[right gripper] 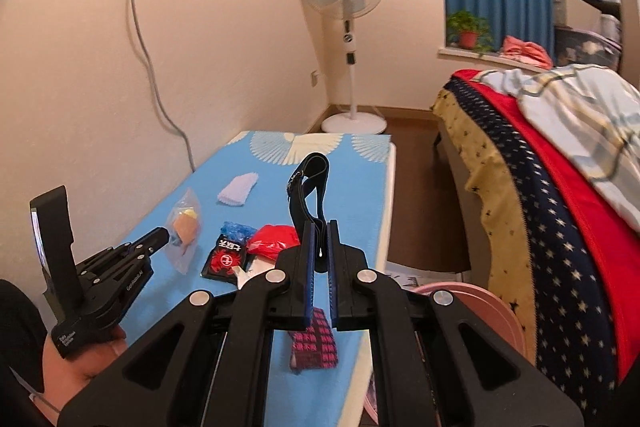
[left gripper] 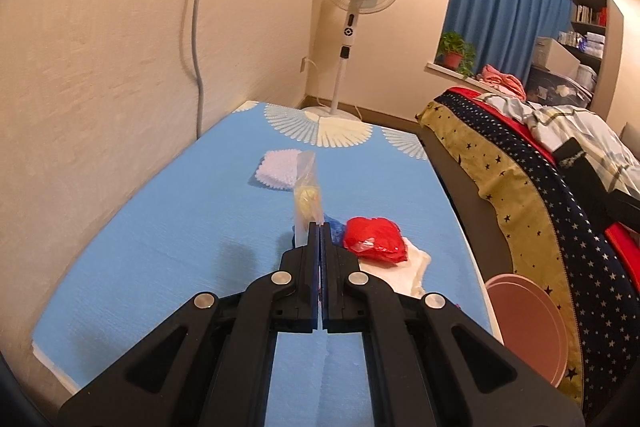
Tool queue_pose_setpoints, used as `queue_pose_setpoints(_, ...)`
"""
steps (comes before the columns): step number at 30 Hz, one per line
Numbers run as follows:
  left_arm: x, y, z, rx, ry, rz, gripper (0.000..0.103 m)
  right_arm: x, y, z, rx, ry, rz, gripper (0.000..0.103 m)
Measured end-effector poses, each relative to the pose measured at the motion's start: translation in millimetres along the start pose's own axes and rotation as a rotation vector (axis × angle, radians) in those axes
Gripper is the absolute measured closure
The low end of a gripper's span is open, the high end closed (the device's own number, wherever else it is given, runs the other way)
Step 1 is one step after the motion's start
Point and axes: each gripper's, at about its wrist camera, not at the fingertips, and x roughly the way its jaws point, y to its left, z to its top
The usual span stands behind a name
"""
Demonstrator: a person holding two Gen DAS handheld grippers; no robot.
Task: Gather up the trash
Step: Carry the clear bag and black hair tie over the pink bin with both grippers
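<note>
Trash is half gathered, I judge: my right gripper (right gripper: 319, 227) has its fingers clamped on a black strap (right gripper: 310, 187) that stands up and away from me, long axis near upright, and my left gripper (left gripper: 320, 227) pinches a clear bag (left gripper: 306, 187) pointing straight ahead. Just beyond, still on the desk (right gripper: 360, 187), lie a pink patterned wrapper (right gripper: 316, 341), a black packet (right gripper: 226, 257), a red bag (right gripper: 274, 239) and, farthest, a white cloth (right gripper: 239, 191). A pink bin (right gripper: 492, 303) waits beside the desk.

wrappers (right gripper: 224, 259) on table (right gripper: 120, 227), bed (right gripper: 560, 187) right
</note>
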Motion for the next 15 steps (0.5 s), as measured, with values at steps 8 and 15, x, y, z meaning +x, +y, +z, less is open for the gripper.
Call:
queue_pose_setpoints(8, -11.2, -21.2, -7.2, 0.043, -0.002, -0.045, 0.103, -4.4, -11.2, -25.1, 0.053, -0.012, -0.054, 0.097)
queue_pose_setpoints(15, -13.3, -36.3, -8.1, 0.077, -0.007, -0.080, 0.103, -12.9, -20.9, -26.7, 0.064, -0.043, -0.121, 0.097)
